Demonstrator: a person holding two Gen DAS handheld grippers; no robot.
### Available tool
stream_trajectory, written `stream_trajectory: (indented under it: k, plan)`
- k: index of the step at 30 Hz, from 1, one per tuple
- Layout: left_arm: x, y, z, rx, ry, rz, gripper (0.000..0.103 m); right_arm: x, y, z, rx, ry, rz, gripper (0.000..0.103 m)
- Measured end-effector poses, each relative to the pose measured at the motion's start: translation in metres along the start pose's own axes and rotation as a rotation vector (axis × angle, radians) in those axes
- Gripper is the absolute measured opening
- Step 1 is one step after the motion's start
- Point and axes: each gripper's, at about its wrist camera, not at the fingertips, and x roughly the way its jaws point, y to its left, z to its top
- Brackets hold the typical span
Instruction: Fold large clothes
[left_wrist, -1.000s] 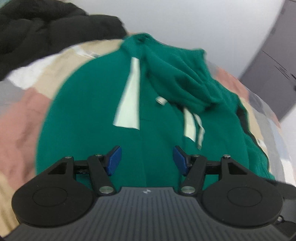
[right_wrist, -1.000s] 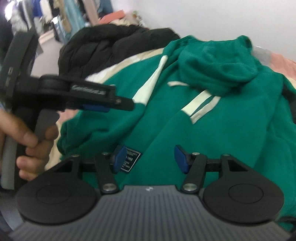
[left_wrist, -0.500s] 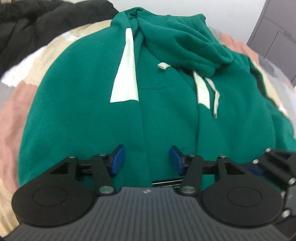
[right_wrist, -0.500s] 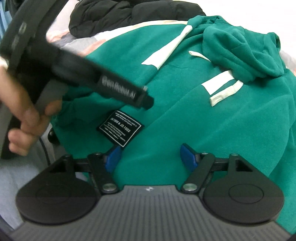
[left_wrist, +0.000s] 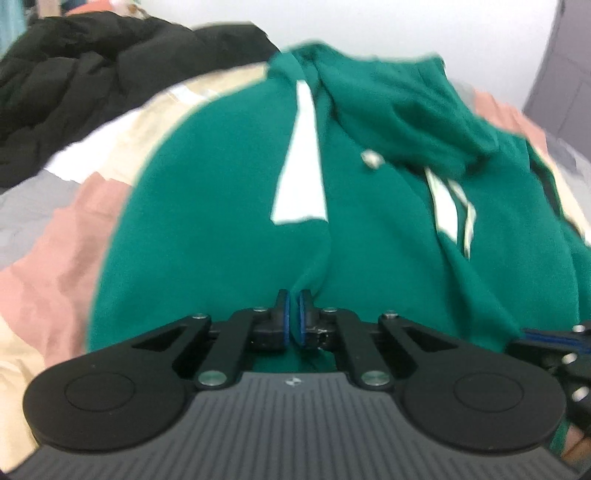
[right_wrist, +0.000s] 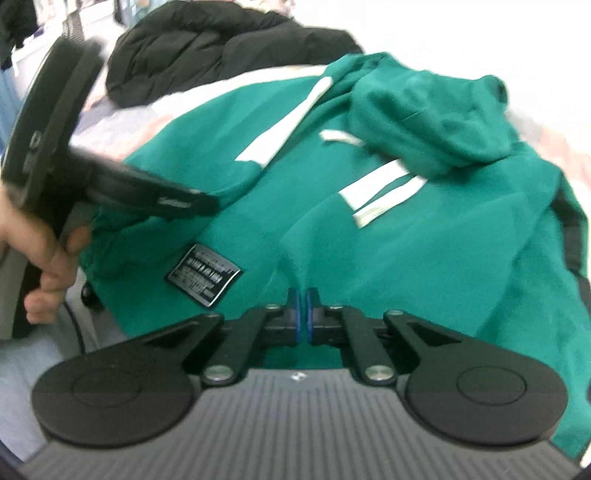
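the left gripper (left_wrist: 294, 308) has just been closing, and its blue-padded jaws now pinch a raised ridge of soft fleece at the near hem of the green hoodie (left_wrist: 221, 240). the right gripper (right_wrist: 304, 308) has likewise just been closing; its blue pads stand almost together on a small peak of the same fabric, which rises to them in a taut crease. both tools are matte black, with flat round discs on jointed arms and a ribbed grey body behind. beside the right gripper's pinch sits a glossy black rectangular label (right_wrist: 204, 275) with pale lettering too blurred to read. the hoodie lies spread front-up on a bed, its fleece thick and slightly nubbly, crossed by cream tapered stripes (left_wrist: 301, 158) and flat cream drawcords (right_wrist: 384, 194), its hood (right_wrist: 432, 110) slumped in soft folds at the far end. under it shows a patchwork bedcover (left_wrist: 66, 236) in pink, cream and grey blocks. a puffy black quilted jacket (left_wrist: 92, 81) is heaped beyond. a hand (right_wrist: 40, 254) grips the left tool's grey handle.
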Motion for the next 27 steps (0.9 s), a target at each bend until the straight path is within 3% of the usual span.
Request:
stream_trajectory:
  k: [5,10,14,22,27]
  plan:
    - [-0.025,0.041,0.024,-0.155,-0.078,0.004,0.005,-0.030,-0.044,0.012,0.093,-0.051,-0.034,0.005]
    - [-0.032,0.085,0.058,-0.169,-0.142,0.141,0.005,-0.069,-0.115,0.024,0.215,-0.104,-0.126,0.005]
    - [-0.022,0.136,0.083,-0.262,-0.154,0.234,0.005,-0.096,-0.181,0.033,0.318,-0.148,-0.220,0.005]
    - [-0.007,0.220,0.102,-0.458,-0.238,0.416,0.005,-0.139,-0.289,0.050,0.454,-0.259,-0.464,0.003]
    - [0.022,0.253,0.103,-0.527,-0.202,0.451,0.005,-0.137,-0.354,0.042,0.494,-0.287,-0.691,0.003]
